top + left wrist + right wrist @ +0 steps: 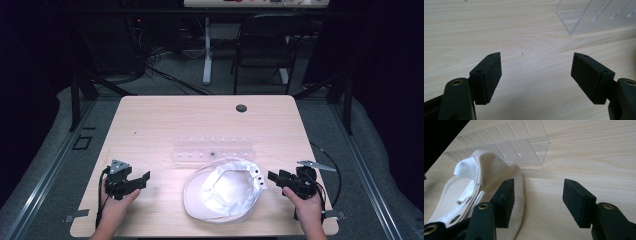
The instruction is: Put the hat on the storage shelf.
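Grippers, left (143, 180) and right (274, 178), both spread, flank your upturned white cloth cap (222, 192); approach stage. Next: pinch its rim at 3 o'clock.

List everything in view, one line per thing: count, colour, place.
cap: one, white, lying upside down at the table's near middle, between the two grippers
clear plastic rack: one, transparent, just beyond the cap
table: one, light wood, with a dark round hole near its far edge
chair: one, black, on the floor behind the table
left gripper: one, black, near left of the table, jaws open on nothing
right gripper: one, black, near right beside the cap, jaws open
hands: two, at the near edge, each holding a gripper
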### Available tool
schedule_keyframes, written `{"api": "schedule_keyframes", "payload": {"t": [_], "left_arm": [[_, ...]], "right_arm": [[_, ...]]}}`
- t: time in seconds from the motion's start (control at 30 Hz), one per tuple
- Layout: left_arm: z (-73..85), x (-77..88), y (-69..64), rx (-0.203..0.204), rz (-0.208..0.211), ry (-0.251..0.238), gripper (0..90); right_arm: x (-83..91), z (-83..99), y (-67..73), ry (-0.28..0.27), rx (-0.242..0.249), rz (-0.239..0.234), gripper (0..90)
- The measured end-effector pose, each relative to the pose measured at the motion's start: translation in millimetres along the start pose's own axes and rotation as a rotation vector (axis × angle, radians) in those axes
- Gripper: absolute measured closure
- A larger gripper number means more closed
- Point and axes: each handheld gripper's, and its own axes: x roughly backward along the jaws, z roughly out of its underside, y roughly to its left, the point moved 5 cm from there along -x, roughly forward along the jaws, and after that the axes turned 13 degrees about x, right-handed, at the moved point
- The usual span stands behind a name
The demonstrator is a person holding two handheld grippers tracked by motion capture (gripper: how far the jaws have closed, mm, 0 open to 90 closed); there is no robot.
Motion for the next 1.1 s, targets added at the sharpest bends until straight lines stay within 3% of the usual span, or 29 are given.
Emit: {"api": "schedule_keyframes", "payload": {"t": [0.2, 0.33, 0.47, 0.77, 0.93, 1.07, 1.1], "left_arm": [[2.8, -0.2, -2.5, -0.005, 0.013, 0.004, 25.1], [0.8, 2.1, -2.4, -0.022, 0.01, -0.004, 25.1], [3.3, 3.3, -2.0, -0.026, 0.005, 0.0, 25.1], [4.9, 2.3, -2.5, -0.032, -0.005, 0.002, 25.1], [5.4, 3.5, -1.2, -0.028, -0.008, -0.003, 25.1], [6.3, 4.9, -0.3, -0.023, -0.011, -0.006, 25.1], [6.8, 5.5, 0.2, -0.023, -0.013, -0.006, 25.1]], "right_arm": [[2.2, -1.1, -2.0, -0.011, -0.021, 0.004, 42.9], [1.8, -2.3, 2.3, 0.004, 0.005, 0.003, 42.8], [2.0, -4.0, 5.4, 0.004, -0.005, -0.006, 42.8], [6.7, -20.7, 16.6, 0.034, 0.027, -0.042, 44.2], [9.5, -33.5, 25.4, 0.033, 0.023, -0.094, 44.0], [9.5, -38.7, 31.9, 0.06, 0.033, -0.108, 43.8], [9.2, -41.6, 35.8, 0.088, 0.045, -0.111, 43.7]]}}
